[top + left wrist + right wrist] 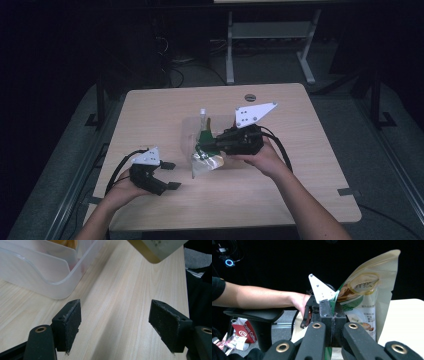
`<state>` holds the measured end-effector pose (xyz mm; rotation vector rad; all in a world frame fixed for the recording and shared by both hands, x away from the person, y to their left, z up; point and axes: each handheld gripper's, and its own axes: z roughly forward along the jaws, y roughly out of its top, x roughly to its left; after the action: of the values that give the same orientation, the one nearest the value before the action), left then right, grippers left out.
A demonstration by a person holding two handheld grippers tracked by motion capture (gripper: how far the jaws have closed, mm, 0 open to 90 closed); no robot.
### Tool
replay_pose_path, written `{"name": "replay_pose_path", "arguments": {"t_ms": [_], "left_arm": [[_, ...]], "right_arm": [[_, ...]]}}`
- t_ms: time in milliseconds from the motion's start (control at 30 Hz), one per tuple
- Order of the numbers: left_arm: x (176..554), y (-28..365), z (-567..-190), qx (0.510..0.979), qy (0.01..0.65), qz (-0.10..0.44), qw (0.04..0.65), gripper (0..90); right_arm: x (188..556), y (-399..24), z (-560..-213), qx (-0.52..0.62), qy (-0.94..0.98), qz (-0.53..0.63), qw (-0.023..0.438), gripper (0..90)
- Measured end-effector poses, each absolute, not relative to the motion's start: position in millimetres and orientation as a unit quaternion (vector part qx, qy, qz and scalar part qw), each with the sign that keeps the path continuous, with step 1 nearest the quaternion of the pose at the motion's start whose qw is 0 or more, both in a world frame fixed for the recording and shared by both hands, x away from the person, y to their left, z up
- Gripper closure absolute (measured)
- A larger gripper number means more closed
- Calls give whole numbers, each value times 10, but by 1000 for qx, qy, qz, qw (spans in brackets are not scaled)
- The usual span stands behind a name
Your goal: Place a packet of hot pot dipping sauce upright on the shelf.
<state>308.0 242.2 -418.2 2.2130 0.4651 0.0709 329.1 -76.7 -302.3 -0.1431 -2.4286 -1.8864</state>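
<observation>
Right gripper (331, 322), jaws pinching the pouch (364, 302) by its edge, lifts it above the tray (189, 131) at the table's (300, 200) centre. Left gripper (117, 322), jaws spread and empty, waits near the table's left front corner, leaving the lift unobstructed.

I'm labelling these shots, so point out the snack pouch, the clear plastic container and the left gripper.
snack pouch (364, 305): right gripper view, on its printed front.
clear plastic container (56, 286): left gripper view, on its rounded corner wall.
left gripper (115, 327): left gripper view, midway between its open jaws.
</observation>
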Motion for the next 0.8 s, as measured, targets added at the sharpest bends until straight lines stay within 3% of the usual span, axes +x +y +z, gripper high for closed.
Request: {"name": "replay_pose_path", "arguments": {"t_ms": [800], "left_arm": [[3098, 2419, -4232, 893, 181, 22, 412, 255]], "right_arm": [[3867, -529, -2955, -73, -793, -604, 22, 900]]}}
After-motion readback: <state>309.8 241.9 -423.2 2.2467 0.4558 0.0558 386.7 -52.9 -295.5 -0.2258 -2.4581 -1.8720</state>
